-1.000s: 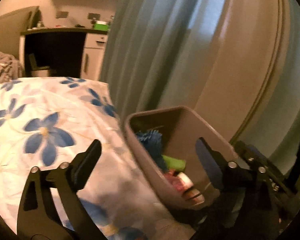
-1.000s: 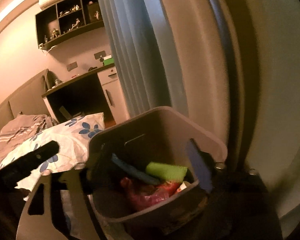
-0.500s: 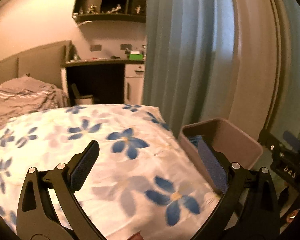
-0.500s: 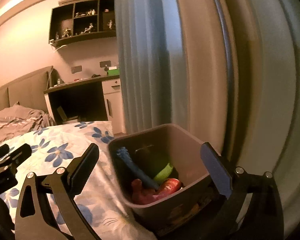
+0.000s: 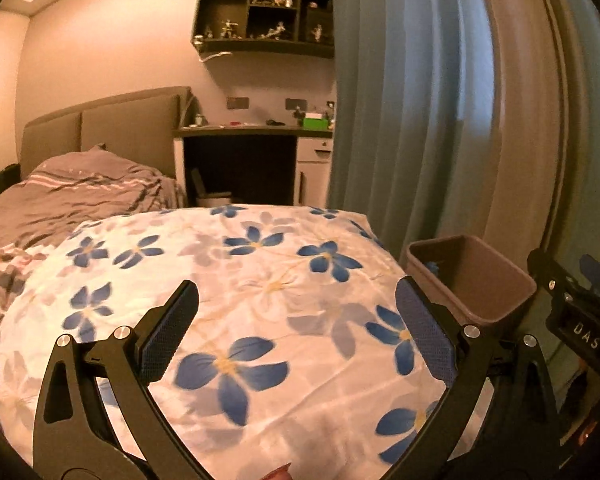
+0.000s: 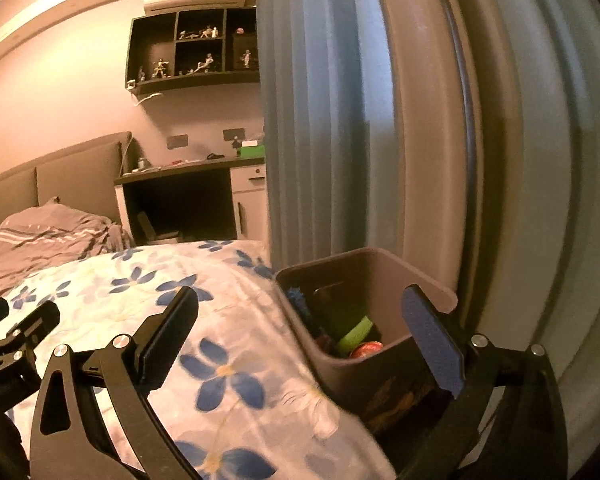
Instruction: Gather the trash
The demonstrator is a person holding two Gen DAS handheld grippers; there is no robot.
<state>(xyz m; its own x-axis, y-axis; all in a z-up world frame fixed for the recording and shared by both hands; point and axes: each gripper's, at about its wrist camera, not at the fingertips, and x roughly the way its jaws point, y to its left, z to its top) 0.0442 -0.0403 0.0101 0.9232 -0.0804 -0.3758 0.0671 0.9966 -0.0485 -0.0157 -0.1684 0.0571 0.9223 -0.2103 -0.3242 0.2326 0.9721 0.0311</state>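
A brown plastic bin (image 6: 380, 276) stands beside the bed's right edge against the curtain, with a green piece (image 6: 355, 333), a red wrapper (image 6: 366, 350) and a blue fuzzy thing (image 6: 298, 300) inside. In the left wrist view the same bin (image 5: 480, 280) sits at the right. My right gripper (image 6: 300, 332) is open with nothing between its fingers, back from the bin. My left gripper (image 5: 296, 328) is open and empty above the flowered cover (image 5: 260, 280). The right gripper's body (image 5: 580, 320) shows at that view's right edge.
A bed with a white, blue-flowered cover (image 6: 180, 320) and a grey striped blanket (image 5: 60, 196) fills the left. Blue-grey curtains (image 5: 400, 120) hang behind the bin. A dark desk (image 5: 252, 160) with a green box (image 5: 315, 123) and wall shelves (image 5: 264, 16) stand at the back.
Both grippers have drawn back and up from the bin, so the bed and room have come into view. The right jaws spread wider. The left view swung left over the cover.
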